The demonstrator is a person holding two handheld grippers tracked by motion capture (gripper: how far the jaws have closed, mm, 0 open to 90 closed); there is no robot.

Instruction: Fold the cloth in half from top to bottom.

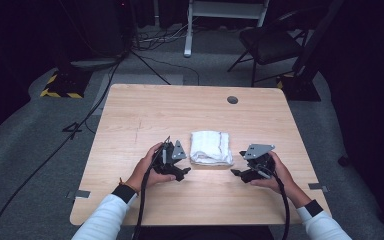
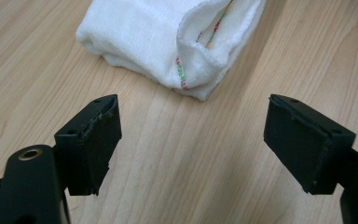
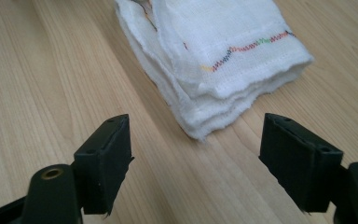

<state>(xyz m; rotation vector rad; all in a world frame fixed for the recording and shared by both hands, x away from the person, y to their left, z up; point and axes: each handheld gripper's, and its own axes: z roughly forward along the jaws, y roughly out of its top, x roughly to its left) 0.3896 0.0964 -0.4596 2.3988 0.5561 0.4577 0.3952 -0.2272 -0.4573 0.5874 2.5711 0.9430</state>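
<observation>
A folded white cloth with a coloured stitched line lies flat in the middle of the wooden table. My left gripper rests just left of the cloth's near corner, and my right gripper just right of it, both held in the person's hands. In the left gripper view the left gripper is open over bare wood, with the cloth a little beyond the tips. The right gripper is open too, and the cloth's layered corner lies just past its tips, untouched.
A round cable hole sits near the table's far edge. Small grey tape strips mark the table's left and right edges. Beyond the table stand a dark chair and a white frame, and cables run over the grey floor.
</observation>
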